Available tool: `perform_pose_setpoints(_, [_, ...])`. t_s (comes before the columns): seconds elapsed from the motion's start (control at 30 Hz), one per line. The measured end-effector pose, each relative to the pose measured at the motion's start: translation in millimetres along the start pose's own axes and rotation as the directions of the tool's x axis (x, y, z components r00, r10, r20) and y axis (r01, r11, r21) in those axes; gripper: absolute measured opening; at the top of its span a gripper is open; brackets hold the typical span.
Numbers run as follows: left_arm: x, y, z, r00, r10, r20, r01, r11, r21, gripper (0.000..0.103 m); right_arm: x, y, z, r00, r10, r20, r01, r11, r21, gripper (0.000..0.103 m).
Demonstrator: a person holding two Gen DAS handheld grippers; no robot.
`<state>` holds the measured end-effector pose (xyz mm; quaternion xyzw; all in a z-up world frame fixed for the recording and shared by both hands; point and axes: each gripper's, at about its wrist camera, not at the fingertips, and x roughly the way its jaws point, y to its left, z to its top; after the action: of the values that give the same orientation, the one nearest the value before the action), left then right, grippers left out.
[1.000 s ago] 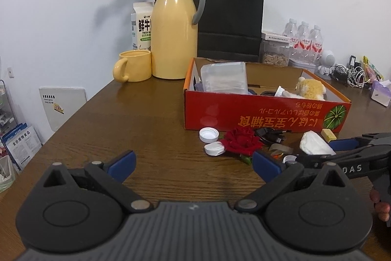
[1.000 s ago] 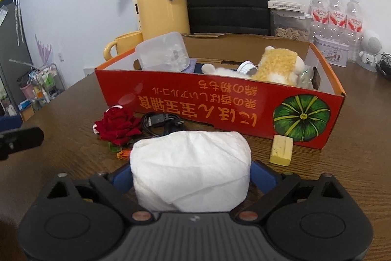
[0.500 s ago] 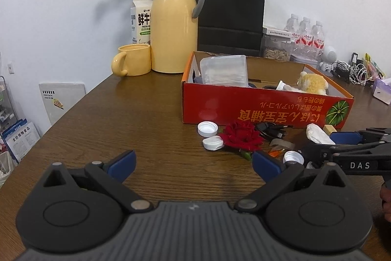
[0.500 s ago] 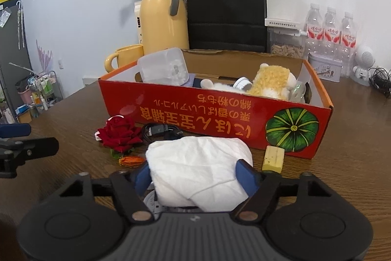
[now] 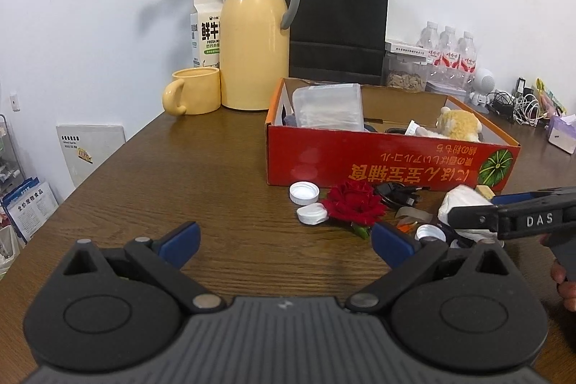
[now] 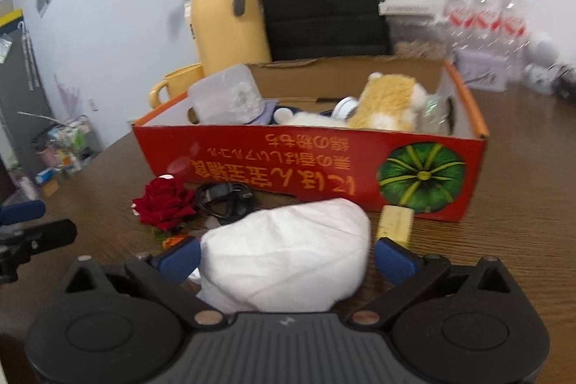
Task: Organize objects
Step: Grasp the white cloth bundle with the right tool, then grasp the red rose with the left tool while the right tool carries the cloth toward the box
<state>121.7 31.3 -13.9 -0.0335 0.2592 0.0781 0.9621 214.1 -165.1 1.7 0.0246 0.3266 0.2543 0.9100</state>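
Note:
My right gripper (image 6: 286,256) is shut on a white tissue pack (image 6: 288,265) and holds it just above the table, in front of the red cardboard box (image 6: 309,164). The pack also shows in the left wrist view (image 5: 464,200). The box (image 5: 388,162) holds a clear plastic container (image 5: 327,107) and a yellow plush toy (image 5: 459,125). On the table before the box lie a red rose (image 5: 354,204), two white caps (image 5: 304,192), a black cable (image 5: 396,193) and a yellow eraser (image 6: 394,224). My left gripper (image 5: 284,236) is open and empty over bare table.
A yellow thermos (image 5: 253,42), yellow mug (image 5: 194,90), milk carton (image 5: 207,27) and black paper bag (image 5: 336,13) stand behind the box. Water bottles (image 5: 448,51) and cables (image 5: 518,103) sit at the back right. The table edge runs along the left.
My right gripper has lifted the tissue pack and moved it toward the box; the view is now blurred by motion. My left gripper has drawn back slightly and stays open.

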Motion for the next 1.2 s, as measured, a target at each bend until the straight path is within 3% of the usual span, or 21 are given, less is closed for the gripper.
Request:
perform_pose_setpoints(0.1, [3,0,0,1.0,0.002,-0.005,-0.002,1.0,-0.002,0.103,6,-4,2,0.998,0.062,-0.019,-0.061,0.998,0.025,0.103])
perform_pose_setpoints(0.37, [16,-1,1,1.0,0.005,-0.019,-0.005,1.0,-0.008,0.103,4,5,0,0.995,0.1,0.0,-0.1,0.995,-0.008,0.103])
perform_pose_setpoints(0.6, [29,-2,2,1.0,-0.007,-0.029,0.006,1.0,-0.03,0.103,15,25,-4,0.999,0.013,-0.041,-0.018,0.992,-0.126,0.103])
perform_pose_setpoints(0.7, [31,-1,3,1.0,-0.01,-0.029,0.009,0.999,-0.035,0.103,16,24,-4,0.999,0.013,-0.039,-0.017,0.993,-0.115,0.102])
perform_pose_setpoints(0.87, [36,-1,5,0.999,-0.005,-0.036,0.003,0.999,-0.036,0.103,14,23,-4,1.0,0.005,-0.025,-0.008,0.993,-0.117,0.087])
perform_pose_setpoints(1.2, [47,-13,12,0.998,-0.026,-0.05,0.026,1.0,0.01,0.103,-12,25,-8,0.992,-0.057,0.109,0.071,0.989,-0.133,0.085])
